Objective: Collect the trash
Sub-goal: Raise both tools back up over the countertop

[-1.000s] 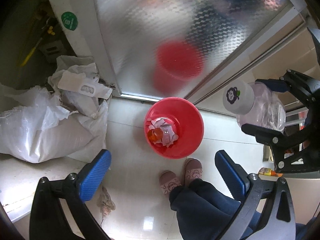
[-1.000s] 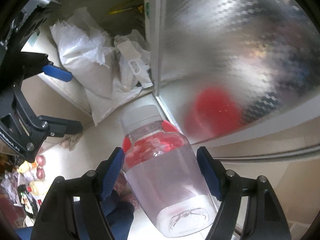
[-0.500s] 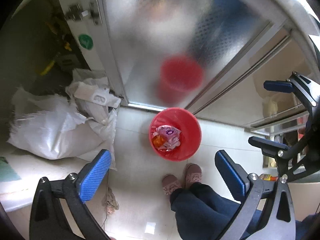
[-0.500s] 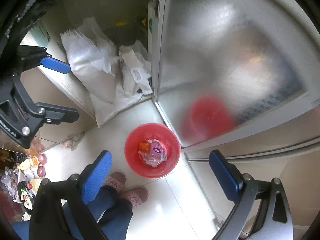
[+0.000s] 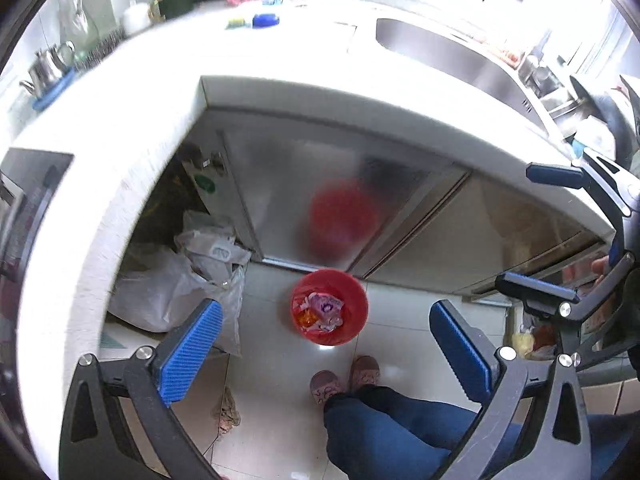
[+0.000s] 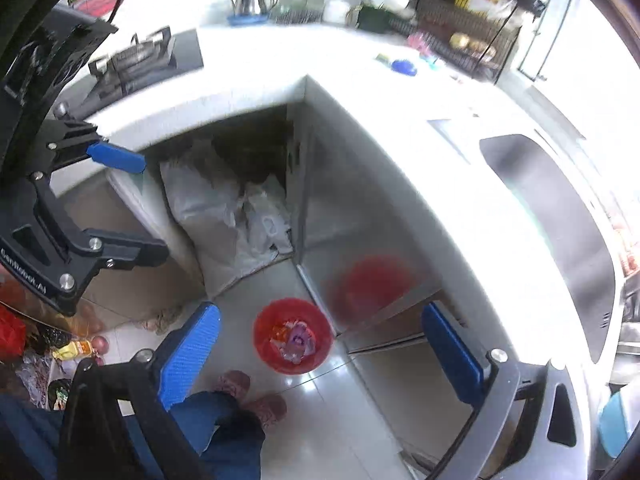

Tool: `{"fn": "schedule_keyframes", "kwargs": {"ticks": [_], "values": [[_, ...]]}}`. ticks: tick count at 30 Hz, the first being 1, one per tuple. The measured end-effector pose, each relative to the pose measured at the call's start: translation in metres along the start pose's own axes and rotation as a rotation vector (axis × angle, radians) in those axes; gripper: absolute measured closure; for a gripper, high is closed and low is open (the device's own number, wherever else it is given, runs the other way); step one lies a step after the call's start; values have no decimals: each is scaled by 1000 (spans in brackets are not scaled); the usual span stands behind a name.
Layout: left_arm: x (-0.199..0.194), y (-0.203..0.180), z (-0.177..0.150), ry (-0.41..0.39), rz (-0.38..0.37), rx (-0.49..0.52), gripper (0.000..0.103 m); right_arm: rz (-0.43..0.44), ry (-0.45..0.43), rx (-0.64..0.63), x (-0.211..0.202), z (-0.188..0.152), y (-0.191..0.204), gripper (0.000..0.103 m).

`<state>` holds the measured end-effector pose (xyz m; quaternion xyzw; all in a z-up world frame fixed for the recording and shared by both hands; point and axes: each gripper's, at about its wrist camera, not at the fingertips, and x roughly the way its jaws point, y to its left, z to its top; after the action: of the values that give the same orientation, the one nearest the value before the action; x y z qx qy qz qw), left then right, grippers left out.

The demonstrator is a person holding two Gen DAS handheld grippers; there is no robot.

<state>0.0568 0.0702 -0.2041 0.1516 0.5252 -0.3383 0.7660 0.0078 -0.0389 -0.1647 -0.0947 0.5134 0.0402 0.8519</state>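
Nearest the cameras, both tools are pointing steeply down with nothing between their ribbed blue pads: the left hand-held gripper (image 5: 324,356) is standing spread wide, and the right hand-held gripper (image 6: 320,356) is gaping too, its jaws having just been opening, empty now. Below them a person's blue trouser legs (image 5: 400,432) and pink slippers (image 5: 344,376) are standing on glossy pale floor tiles (image 5: 272,392), just beside a small round red plastic bin (image 5: 329,306). The bin is sitting against the cabinet base, probably so rubbish can be dropped straight in from above. Inside it, the clear plastic bottle (image 5: 326,306) with a purple emblem on its pale cap is lying on crumpled wrappers, so this piece of trash looks collected. Left of the bin, lumpy white woven sacks (image 5: 168,284) are slumping in an open cupboard. Behind the bin, a brushed-metal cabinet door (image 5: 340,196) is mirroring it as a red blur. Farthest off, the white desk (image 5: 280,56) is curving round a stainless sink (image 5: 452,56).
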Motion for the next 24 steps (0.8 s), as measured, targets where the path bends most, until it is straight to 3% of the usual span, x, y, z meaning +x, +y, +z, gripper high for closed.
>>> {"fn": "schedule_keyframes", "kwargs": {"ticks": [12, 24], "values": [[-75, -29, 39, -115, 41, 14, 0, -8, -126, 35, -66, 32, -23, 1], [-100, -18, 94, -177, 93, 69, 0, 6, -148, 75, -72, 67, -43, 1]]}}
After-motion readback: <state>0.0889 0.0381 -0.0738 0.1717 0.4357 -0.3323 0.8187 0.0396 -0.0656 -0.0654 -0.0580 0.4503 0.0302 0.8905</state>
